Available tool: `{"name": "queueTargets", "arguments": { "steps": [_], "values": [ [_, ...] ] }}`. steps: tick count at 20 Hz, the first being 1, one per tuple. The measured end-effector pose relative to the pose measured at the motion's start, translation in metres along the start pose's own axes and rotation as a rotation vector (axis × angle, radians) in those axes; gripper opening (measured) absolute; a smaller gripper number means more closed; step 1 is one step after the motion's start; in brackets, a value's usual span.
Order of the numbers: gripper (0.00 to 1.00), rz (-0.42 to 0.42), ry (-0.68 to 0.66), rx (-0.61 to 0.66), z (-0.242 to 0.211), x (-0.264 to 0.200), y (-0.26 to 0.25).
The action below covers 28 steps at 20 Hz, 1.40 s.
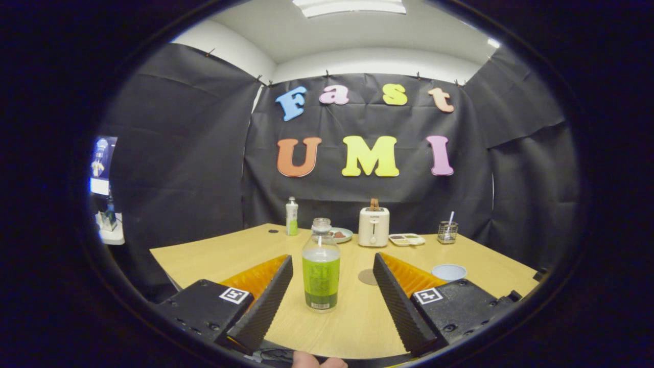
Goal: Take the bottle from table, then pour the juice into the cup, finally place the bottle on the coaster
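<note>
The bottle (321, 266) stands upright on the table (214, 250) at lower centre of the frame, half full of green juice, its neck clear. It sits between my fingers but touches neither, so I judge the grab is yet to come. My gripper (333, 289) is spread wide, one finger on each side, leaving room to slide in around the bottle's body. Just right of the bottle, behind the right finger, lies the round coaster (367, 277), and further right the pale cup (448, 272), both near enough for pouring. At the far edge, mid frame, stand a second bottle (292, 216), a small plate (341, 234), a toaster (373, 226), a tray (406, 239) and a wire holder (447, 232)
</note>
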State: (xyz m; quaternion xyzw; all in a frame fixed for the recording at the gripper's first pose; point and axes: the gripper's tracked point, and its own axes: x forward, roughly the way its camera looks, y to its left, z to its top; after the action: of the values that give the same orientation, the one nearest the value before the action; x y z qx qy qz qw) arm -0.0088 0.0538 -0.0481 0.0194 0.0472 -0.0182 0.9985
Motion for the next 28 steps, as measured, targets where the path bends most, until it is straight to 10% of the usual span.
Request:
{"name": "queueTargets", "arguments": {
  "steps": [28],
  "values": [
    [1.00,-0.124,0.178,0.091,-0.075,0.118,0.023]
  ]
}}
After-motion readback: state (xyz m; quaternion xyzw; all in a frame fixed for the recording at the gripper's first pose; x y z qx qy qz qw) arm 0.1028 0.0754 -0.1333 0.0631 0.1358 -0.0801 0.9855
